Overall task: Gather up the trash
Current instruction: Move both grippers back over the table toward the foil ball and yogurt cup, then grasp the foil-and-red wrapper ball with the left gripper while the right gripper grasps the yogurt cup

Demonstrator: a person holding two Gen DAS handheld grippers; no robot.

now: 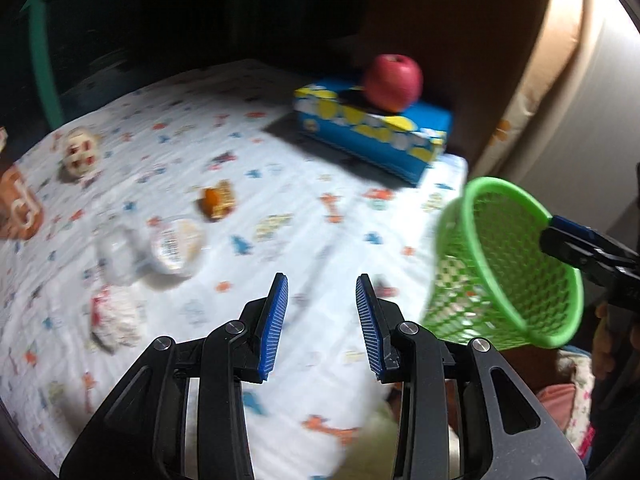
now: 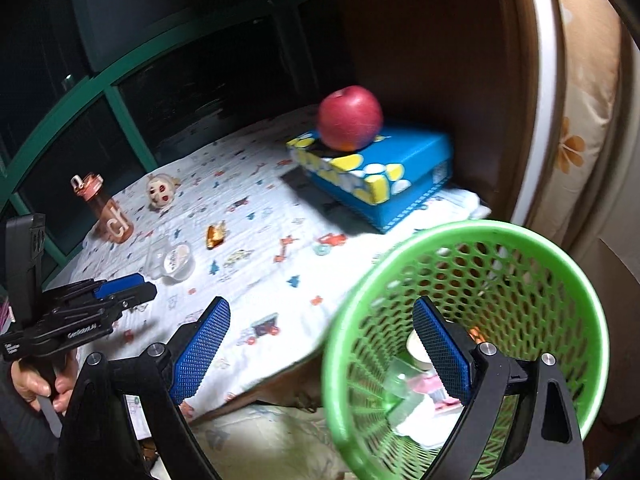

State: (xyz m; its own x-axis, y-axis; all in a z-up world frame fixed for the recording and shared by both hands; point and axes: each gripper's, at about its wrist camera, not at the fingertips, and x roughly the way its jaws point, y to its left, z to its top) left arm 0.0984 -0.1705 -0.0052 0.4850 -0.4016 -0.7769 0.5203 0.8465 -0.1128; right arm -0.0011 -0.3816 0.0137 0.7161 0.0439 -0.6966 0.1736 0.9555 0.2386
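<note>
Our left hand-held gripper (image 1: 322,312) hangs apart, empty; the right hand-held gripper (image 2: 320,344) clamps the green basket (image 2: 560,264) rim at the table's near edge – ready, we judge, for the clear cup (image 1: 176,246) mid-table.

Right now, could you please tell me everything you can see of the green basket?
The green basket is round, of what looks like plastic mesh with a solid rim, tilted off the table's edge. The right gripper clamps its rim, one finger inside. Crumpled wrappers and a small cup lie at its bottom.
</note>
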